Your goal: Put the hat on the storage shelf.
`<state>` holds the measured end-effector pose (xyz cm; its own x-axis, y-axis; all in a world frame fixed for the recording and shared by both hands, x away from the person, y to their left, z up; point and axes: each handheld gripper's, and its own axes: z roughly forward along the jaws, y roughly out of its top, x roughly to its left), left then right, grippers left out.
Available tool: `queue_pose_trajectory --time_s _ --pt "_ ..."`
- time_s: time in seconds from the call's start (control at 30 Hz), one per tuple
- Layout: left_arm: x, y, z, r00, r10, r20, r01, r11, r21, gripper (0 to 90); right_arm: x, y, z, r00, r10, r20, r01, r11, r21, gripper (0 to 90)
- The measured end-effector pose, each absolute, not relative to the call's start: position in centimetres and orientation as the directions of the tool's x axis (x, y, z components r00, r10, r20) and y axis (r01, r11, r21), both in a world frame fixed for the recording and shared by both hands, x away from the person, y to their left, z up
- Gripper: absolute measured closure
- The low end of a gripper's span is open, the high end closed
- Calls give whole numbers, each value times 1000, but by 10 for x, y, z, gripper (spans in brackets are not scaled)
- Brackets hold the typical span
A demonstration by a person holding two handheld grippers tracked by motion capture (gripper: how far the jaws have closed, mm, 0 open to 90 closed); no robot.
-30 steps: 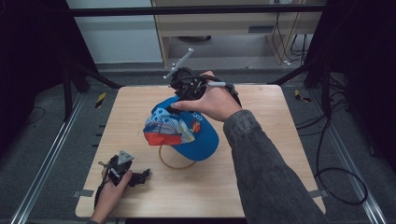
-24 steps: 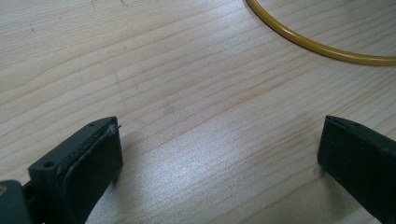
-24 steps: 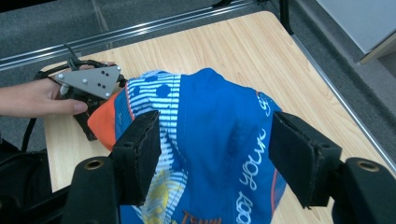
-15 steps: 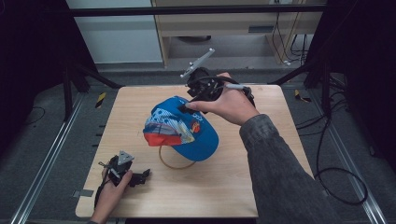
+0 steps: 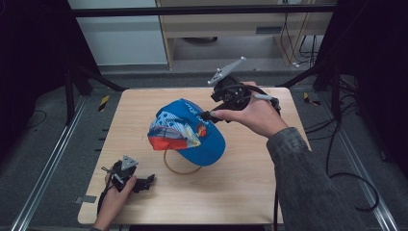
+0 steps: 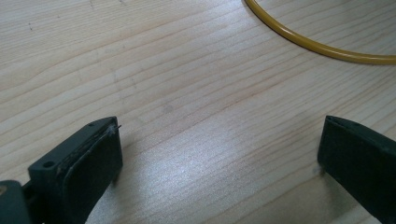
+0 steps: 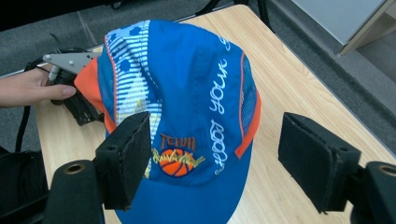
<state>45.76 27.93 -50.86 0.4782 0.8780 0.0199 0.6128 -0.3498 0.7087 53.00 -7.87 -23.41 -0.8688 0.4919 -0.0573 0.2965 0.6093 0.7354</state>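
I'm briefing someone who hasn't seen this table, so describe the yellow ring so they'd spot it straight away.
Start at the wooden table and find the blue cap near its middle. The yellow ring lies flat on the wood at the cap's near edge, partly tucked under it. It is a thin bare hoop, unlike the bulky patterned cap.

Right gripper (image 7: 217, 163), jaws wide apart, above blue cap (image 7: 187, 107) w/ orange trim, striped panel & basketball logo, on wooden table (image 7: 299, 93); beyond cap, a hand (image 7: 28, 88) on the other gripper (image 7: 74, 100), grey plate on top.
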Motion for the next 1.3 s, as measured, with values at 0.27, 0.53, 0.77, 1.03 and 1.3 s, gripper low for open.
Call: queue_pose_trajectory --time_s 0.27,0.53,0.77,1.03,1.3 --pt "458 279 -509 479 878 22 612 -351 708 0 523 -92 -245 -858 512 -53 311 597 739 212" --pt "458 280 -508 480 877 24 612 -355 707 0 518 -104 -251 -841 537 -64 308 573 760 157" --pt "458 279 -509 479 877 24 611 -353 709 0 508 -118 -252 -820 568 -76 309 549 777 99" --pt "457 279 -509 482 876 25 609 -355 710 0 494 -136 -260 -803 589 -90 308 540 783 75" --pt "457 279 -509 480 877 21 611 -351 710 0 483 -155 -269 -791 606 -87 313 523 793 71"
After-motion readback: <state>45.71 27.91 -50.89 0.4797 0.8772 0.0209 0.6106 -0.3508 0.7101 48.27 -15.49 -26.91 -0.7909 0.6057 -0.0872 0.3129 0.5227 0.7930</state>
